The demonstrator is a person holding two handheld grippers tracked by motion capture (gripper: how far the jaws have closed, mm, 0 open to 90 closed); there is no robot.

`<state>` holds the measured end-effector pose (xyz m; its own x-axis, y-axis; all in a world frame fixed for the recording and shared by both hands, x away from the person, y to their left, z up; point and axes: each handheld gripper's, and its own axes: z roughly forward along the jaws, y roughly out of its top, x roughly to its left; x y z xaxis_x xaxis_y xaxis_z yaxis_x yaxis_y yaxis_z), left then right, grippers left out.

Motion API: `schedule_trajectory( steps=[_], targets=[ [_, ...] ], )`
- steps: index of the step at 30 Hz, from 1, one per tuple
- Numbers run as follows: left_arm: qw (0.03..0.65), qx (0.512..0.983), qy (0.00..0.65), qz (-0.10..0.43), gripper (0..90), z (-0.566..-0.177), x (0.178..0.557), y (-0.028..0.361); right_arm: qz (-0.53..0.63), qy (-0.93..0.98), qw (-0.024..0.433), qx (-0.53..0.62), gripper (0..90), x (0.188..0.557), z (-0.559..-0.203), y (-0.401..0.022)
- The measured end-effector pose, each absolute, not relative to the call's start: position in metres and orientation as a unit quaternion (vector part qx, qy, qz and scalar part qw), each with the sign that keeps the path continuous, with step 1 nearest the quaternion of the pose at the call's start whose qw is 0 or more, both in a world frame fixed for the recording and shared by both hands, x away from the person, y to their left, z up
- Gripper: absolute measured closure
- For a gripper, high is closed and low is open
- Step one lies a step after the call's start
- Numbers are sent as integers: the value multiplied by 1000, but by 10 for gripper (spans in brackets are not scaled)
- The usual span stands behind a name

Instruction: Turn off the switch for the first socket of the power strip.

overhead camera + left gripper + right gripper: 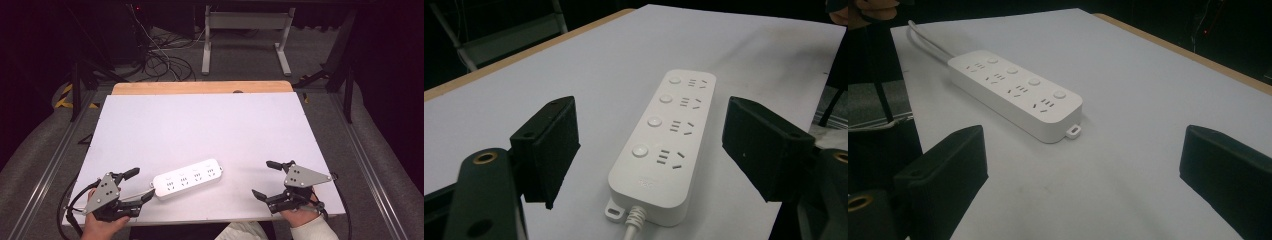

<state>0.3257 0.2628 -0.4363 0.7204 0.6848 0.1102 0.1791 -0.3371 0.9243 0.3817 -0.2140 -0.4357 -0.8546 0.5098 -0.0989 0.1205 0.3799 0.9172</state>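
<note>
Dark floor with loose cables and the white legs of a frame (245, 40) fill the top of the high view, behind a white worktop (200, 125) with a strip of bare wood along its far edge.

Lying flat on the worktop in the lower middle of that view, slightly tilted with its right end higher in the frame, is a white power strip (187, 179). It is a long, rounded bar with four sockets in a row, each paired with a round button, and a small mounting tab at either end. In the left gripper view the power strip (659, 145) runs away up the frame from the lower middle, its white cord (633, 225) leaving the near end beside the tab.

Left tongs (141, 185) sit at the lower left of the high view, released and spread wide, with the near end of the strip just ahead of them and untouched. Right tongs (267, 179) sit at the lower right, likewise released and empty, well apart from the strip.
</note>
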Motion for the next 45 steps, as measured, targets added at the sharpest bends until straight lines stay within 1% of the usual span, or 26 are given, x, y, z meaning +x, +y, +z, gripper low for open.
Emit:
schedule_trajectory(
  steps=[4, 10, 14, 18, 28, 35, 40, 45],
  targets=[
    [492, 786, 280, 248, 231, -436, 326, 261, 522, 809, 188, 193, 58, 381, -436, -214],
    [492, 786, 280, 251, 240, -434, 325, 261, 522, 810, 187, 192, 64, 381, -436, -214],
    [489, 790, 280, 243, 245, -433, 325, 260, 523, 810, 186, 192, 65, 381, -435, -213],
    [487, 790, 276, 249, 248, -431, 325, 260, 521, 811, 187, 191, 65, 381, -436, -212],
    [496, 783, 285, 245, 263, -427, 326, 262, 520, 812, 185, 191, 65, 382, -437, -211],
    [489, 788, 281, 245, 263, -418, 330, 256, 518, 814, 183, 191, 65, 383, -439, -210],
    [509, 777, 294, 225, 276, -412, 332, 257, 515, 816, 181, 190, 65, 383, -439, -209],
    [505, 777, 298, 231, 277, -408, 336, 255, 514, 816, 179, 192, 65, 383, -440, -209]
  ],
)
